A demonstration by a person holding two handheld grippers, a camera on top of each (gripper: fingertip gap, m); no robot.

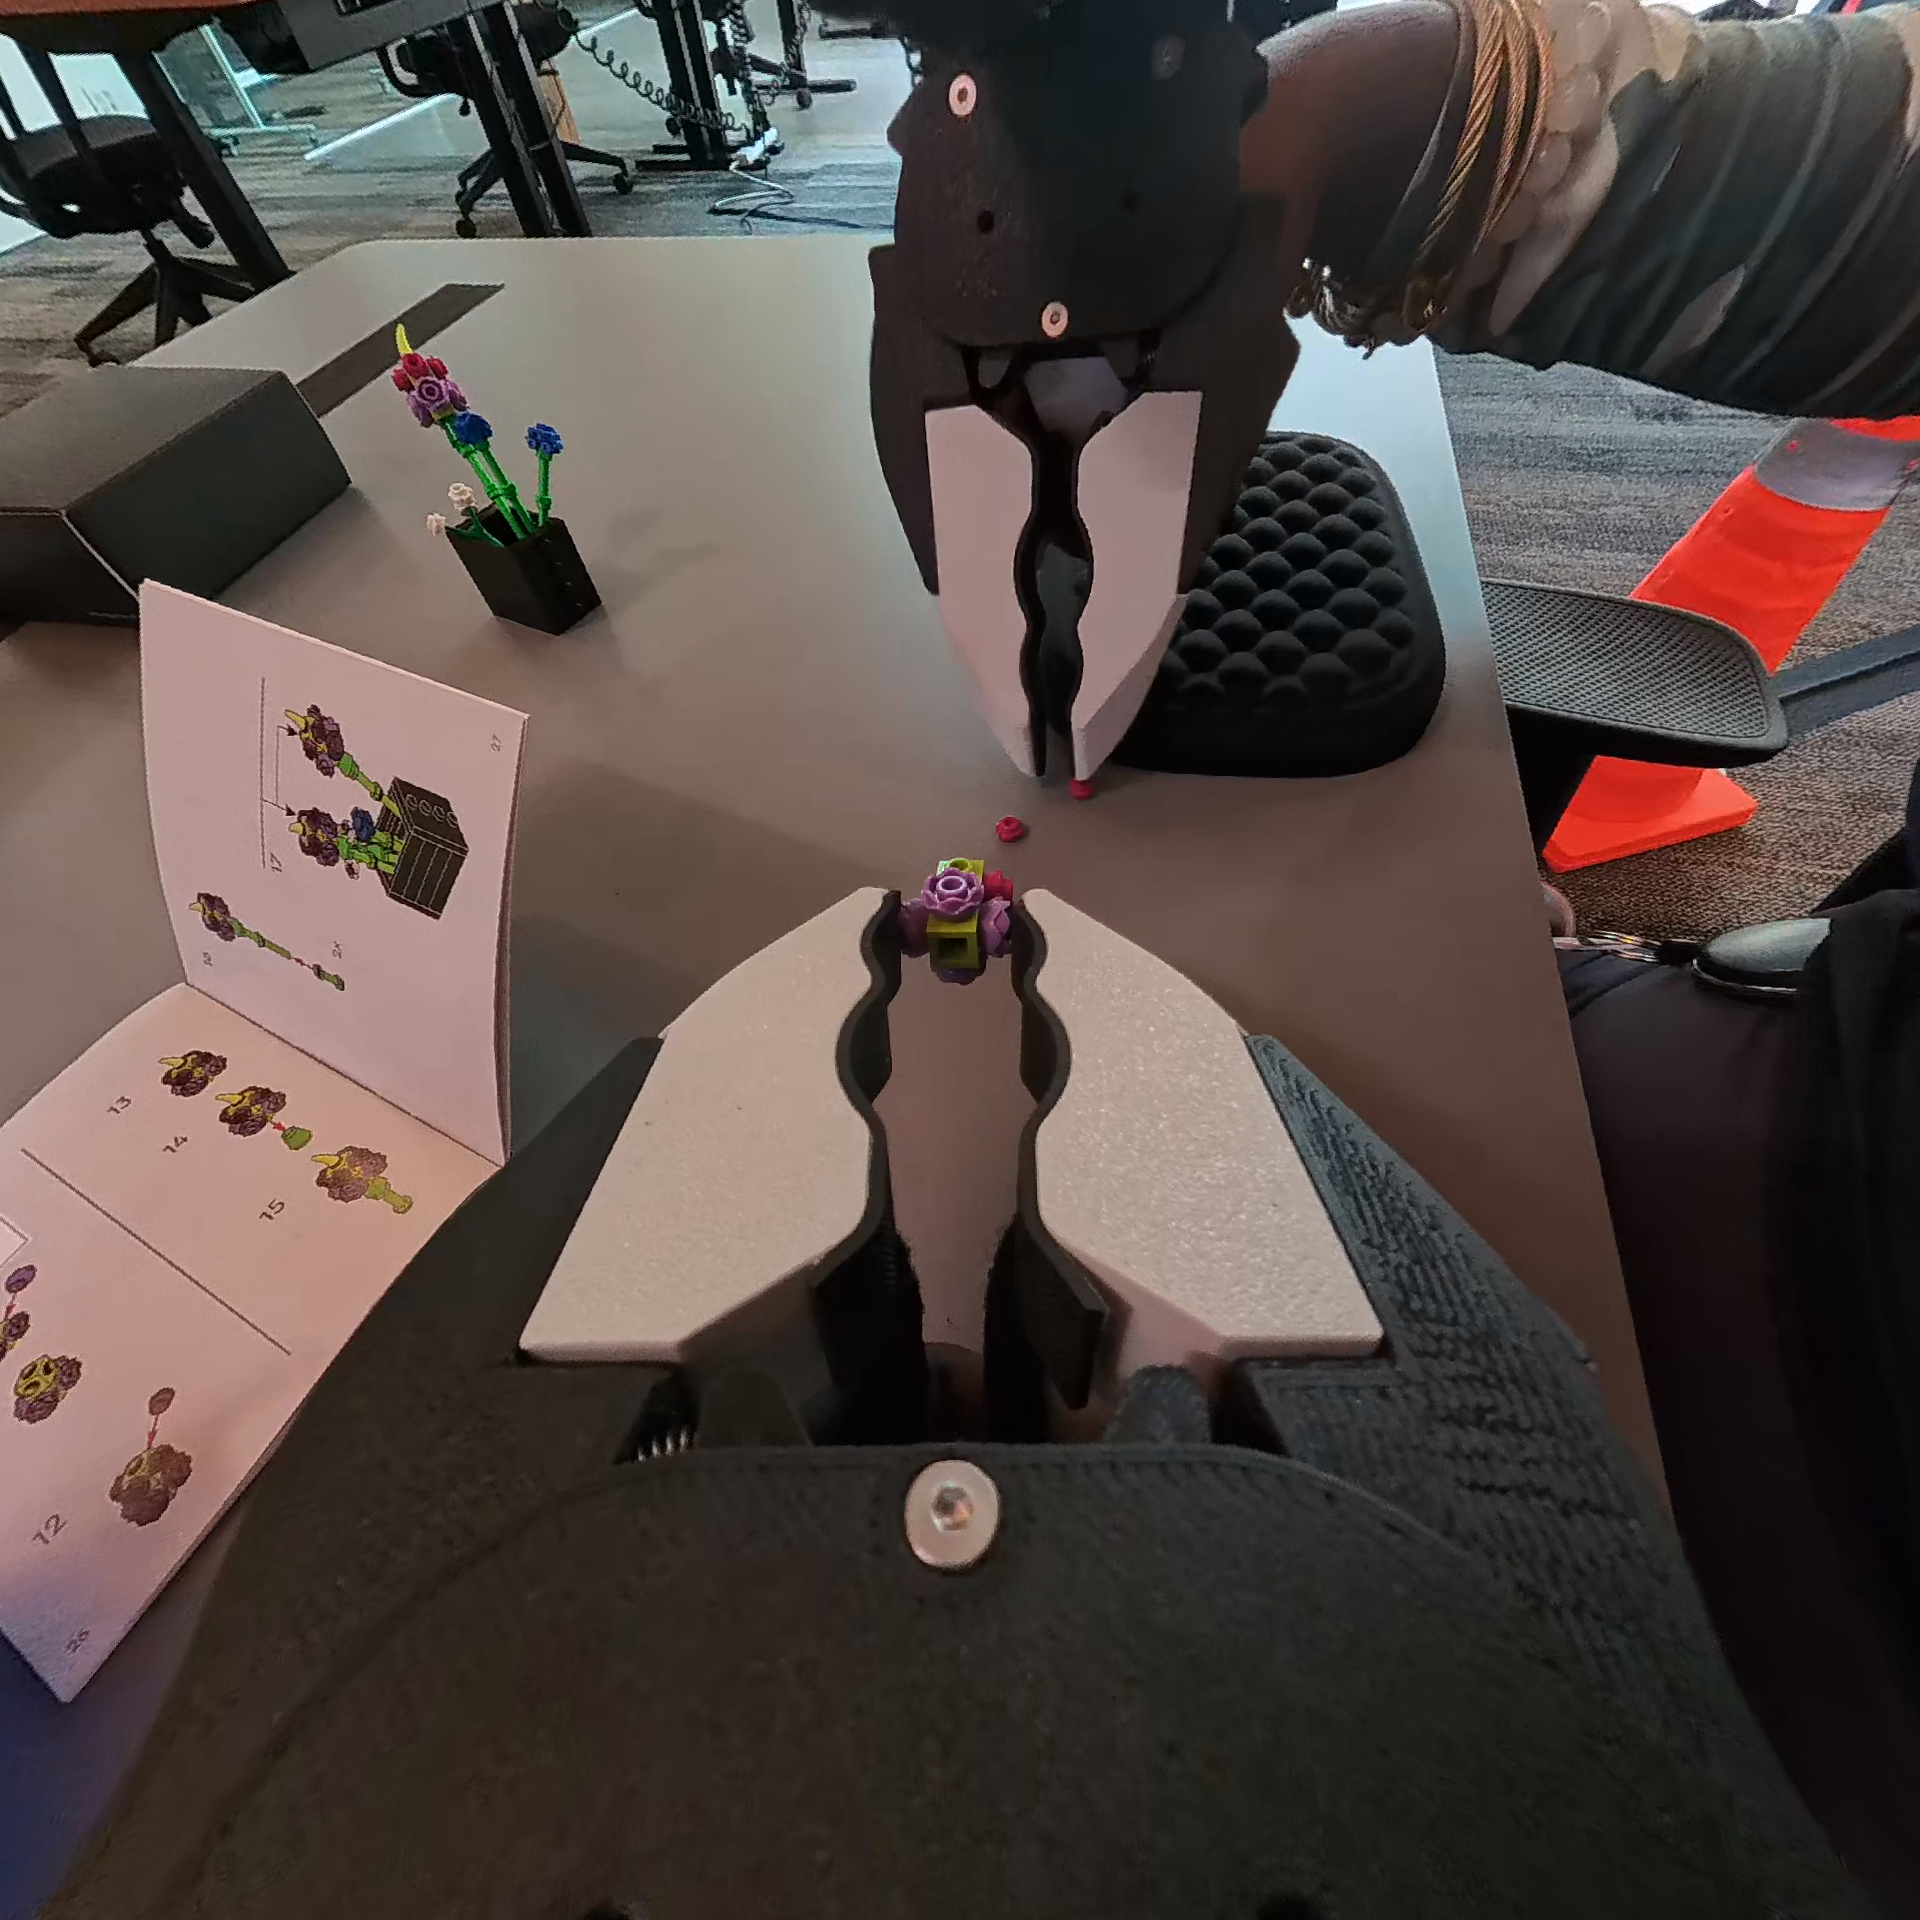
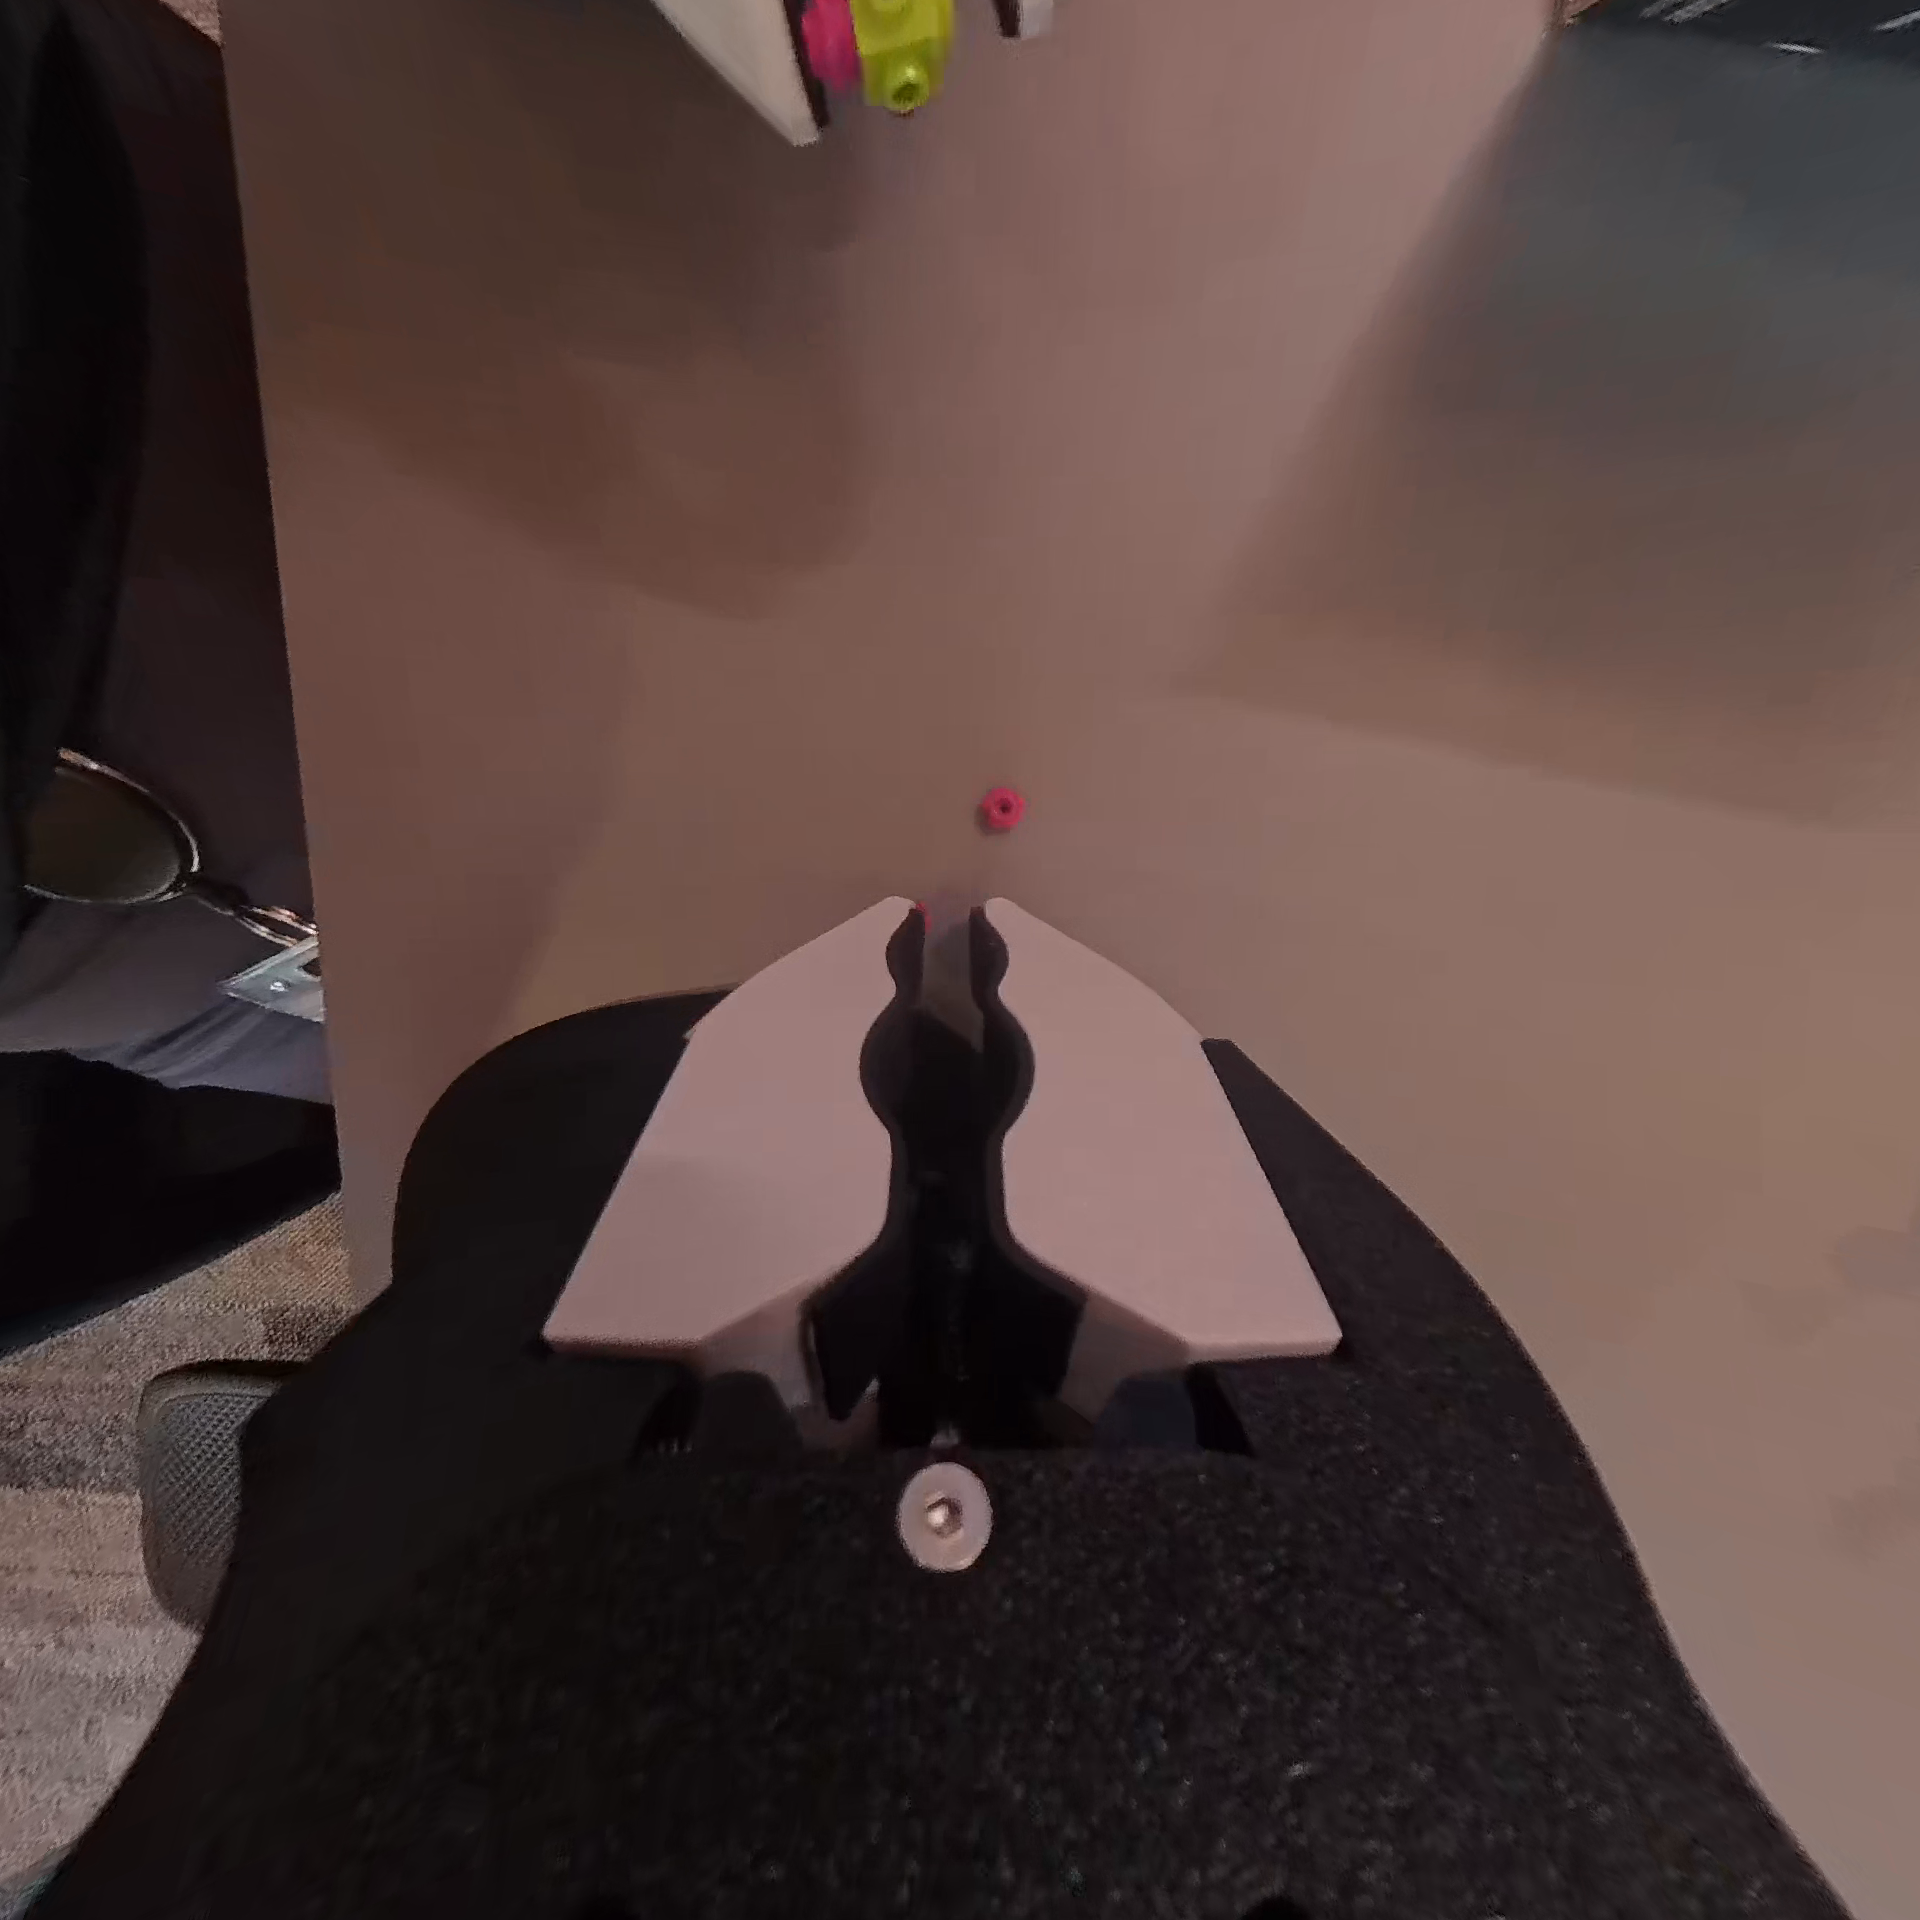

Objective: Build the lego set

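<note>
Two grippers. Left gripper [image 1: 957,920] pinches one flower cluster [image 1: 956,914] (purple blooms, lime core, red bit) at its tips, low over the table [image 1: 727,468]. Right gripper [image 1: 1058,764] points steeply down from 12 o'clock, tips nearly together at the table, a red stud [image 1: 1081,789] at its tip; whether it grips the stud, cannot tell. A second loose red stud [image 1: 1010,828] lies between the grippers. One black pot of built flowers [image 1: 499,488] stands at 10 o'clock. One open instruction booklet [image 1: 312,987] at 9 o'clock. One black cushion [image 1: 1299,613] at 1 o'clock, behind the right gripper. A sleeved arm with bracelets [image 1: 1496,156] holds the right gripper.
</note>
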